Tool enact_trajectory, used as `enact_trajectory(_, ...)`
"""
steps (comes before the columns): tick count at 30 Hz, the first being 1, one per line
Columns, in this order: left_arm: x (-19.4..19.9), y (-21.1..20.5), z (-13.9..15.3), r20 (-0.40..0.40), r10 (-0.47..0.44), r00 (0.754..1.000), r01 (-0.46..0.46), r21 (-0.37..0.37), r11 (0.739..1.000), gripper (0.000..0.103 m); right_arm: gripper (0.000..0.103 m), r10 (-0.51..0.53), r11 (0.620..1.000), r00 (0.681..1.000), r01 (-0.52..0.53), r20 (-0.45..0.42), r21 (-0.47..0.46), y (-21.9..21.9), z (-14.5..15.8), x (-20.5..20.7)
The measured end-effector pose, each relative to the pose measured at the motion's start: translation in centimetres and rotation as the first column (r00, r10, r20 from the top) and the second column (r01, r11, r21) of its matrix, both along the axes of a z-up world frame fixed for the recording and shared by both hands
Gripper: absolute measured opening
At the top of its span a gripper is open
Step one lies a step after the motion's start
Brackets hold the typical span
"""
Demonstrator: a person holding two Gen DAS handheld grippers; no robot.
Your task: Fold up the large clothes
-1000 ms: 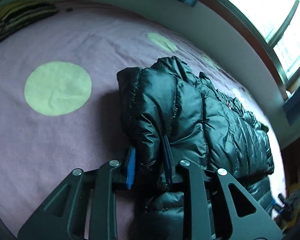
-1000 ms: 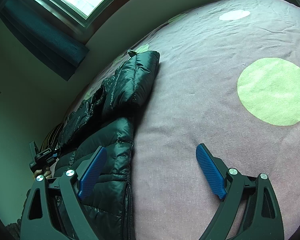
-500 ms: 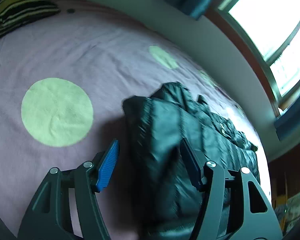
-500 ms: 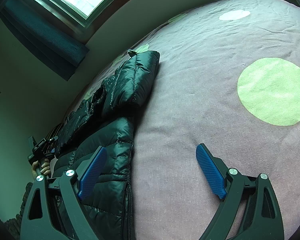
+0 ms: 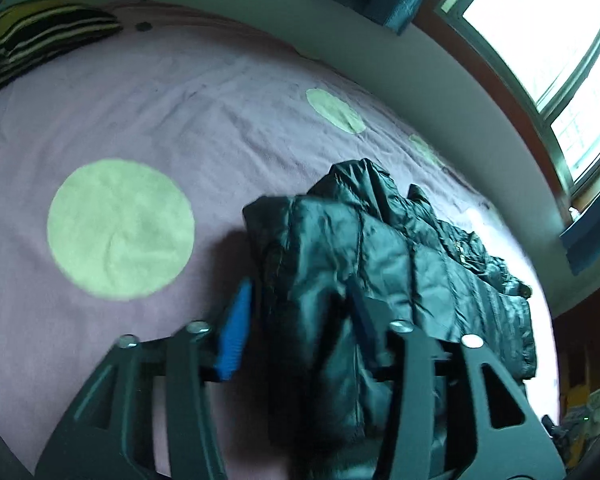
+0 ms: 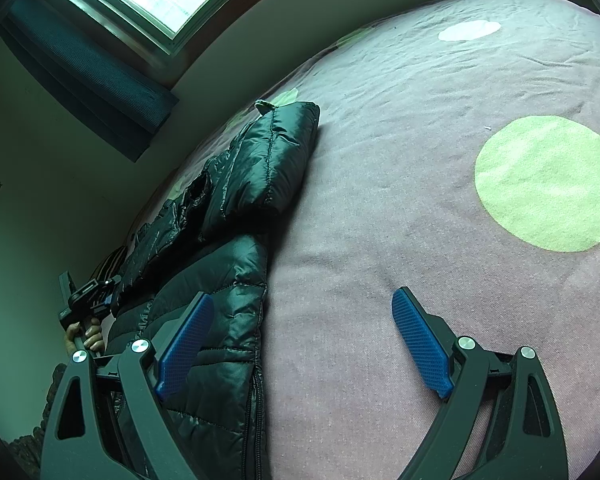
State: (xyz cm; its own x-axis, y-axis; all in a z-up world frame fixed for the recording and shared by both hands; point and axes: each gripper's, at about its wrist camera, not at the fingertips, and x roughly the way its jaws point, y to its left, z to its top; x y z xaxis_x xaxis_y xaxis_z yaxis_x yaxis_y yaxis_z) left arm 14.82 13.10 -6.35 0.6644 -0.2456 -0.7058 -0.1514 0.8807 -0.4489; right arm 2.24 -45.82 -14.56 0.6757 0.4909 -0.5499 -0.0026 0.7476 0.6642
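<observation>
A dark green quilted puffer jacket [image 5: 400, 264] lay on a bed [image 5: 148, 120] covered by a mauve sheet with pale green circles [image 5: 120, 230]. In the left wrist view the picture was somewhat blurred. The left hand-held gripper [image 5: 296, 320] had its two fingers set around a bunched fold of the jacket; the blue pad of the left finger [image 5: 234, 338] sat just beside the cloth and the right finger was partly buried in it. Whether the pads actually pinched the fabric could not be told. The rest of the jacket stretched away to the far right, toward the window [image 5: 548, 40].

In the right wrist view the right hand-held gripper [image 6: 304, 344] stood wide open with nothing between its pads. Its left finger [image 6: 184, 344] hovered over the near part of the jacket [image 6: 228, 280], and its right finger was over bare sheet. A folded sleeve [image 6: 268, 164] lay on the bed farther off. A striped pillow [image 5: 40, 36] rested at the far left corner of the bed.
</observation>
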Motion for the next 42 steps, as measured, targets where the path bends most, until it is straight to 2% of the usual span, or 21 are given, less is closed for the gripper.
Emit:
enact_trajectory(4,-3.3,0.0,-0.1,-0.009,-0.021,1.000,0.020,-0.033,0.999,0.058,0.090,0.000,1.000,1.000,0.000,0.001,0.000,0.0,0.0,0.0)
enact_trajectory(11,-11.1,-0.8,-0.2,-0.033,-0.111,0.993,0.108,-0.081,0.991,0.059,0.090,0.010,1.000,1.000,-0.010,-0.006,-0.022,0.3,0.4,-0.2)
enact_trajectory(17,-17.0,-2.0,-0.7,-0.075,-0.230,0.970,0.218,-0.140,0.966,0.059,0.090,0.102,0.995,0.994,-0.101,-0.040,0.013,1.6,0.9,-2.4)
enact_trajectory(20,-19.7,-2.6,-1.1,-0.078,-0.278,0.957,0.258,-0.201,0.945,0.059,0.090,0.167,0.985,0.984,-0.164,-0.062,0.050,2.4,1.1,-4.3)
enact_trajectory(24,-22.1,-3.9,-1.0,-0.081,-0.358,0.930,0.332,-0.230,0.915,0.059,0.090,0.252,0.961,0.963,-0.238,-0.091,0.141,3.1,0.9,-7.4)
enact_trajectory(27,-23.6,-5.0,-1.2,-0.081,-0.426,0.901,0.394,-0.259,0.882,0.059,0.090,0.343,0.924,0.935,-0.318,-0.092,0.211,4.2,0.8,-9.7)
enact_trajectory(29,-24.4,-5.5,-1.4,-0.074,-0.462,0.884,0.421,-0.306,0.854,0.059,0.090,0.391,0.905,0.916,-0.365,-0.090,0.220,5.0,1.0,-10.9)
enact_trajectory(33,-25.7,-5.4,-1.8,-0.051,-0.469,0.882,0.423,-0.358,0.833,0.059,0.090,0.451,0.875,0.888,-0.421,-0.086,0.240,6.1,1.1,-12.7)
enact_trajectory(35,-26.3,-5.6,-1.8,-0.047,-0.476,0.878,0.427,-0.372,0.824,0.059,0.089,0.446,0.879,0.891,-0.420,-0.083,0.225,6.3,1.1,-13.3)
enact_trajectory(37,-26.6,-6.1,-1.9,-0.049,-0.485,0.873,0.435,-0.369,0.821,0.059,0.085,0.429,0.887,0.899,-0.402,-0.084,0.226,6.2,1.0,-13.5)
enact_trajectory(41,-27.2,-7.1,-1.8,-0.060,-0.504,0.862,0.457,-0.341,0.822,0.059,0.053,0.401,0.904,0.906,-0.368,-0.133,0.216,6.2,0.2,-13.1)
enact_trajectory(42,-27.4,-7.5,-1.7,-0.057,-0.499,0.865,0.457,-0.321,0.829,0.058,0.046,0.395,0.908,0.908,-0.362,-0.142,0.209,6.1,0.0,-13.0)
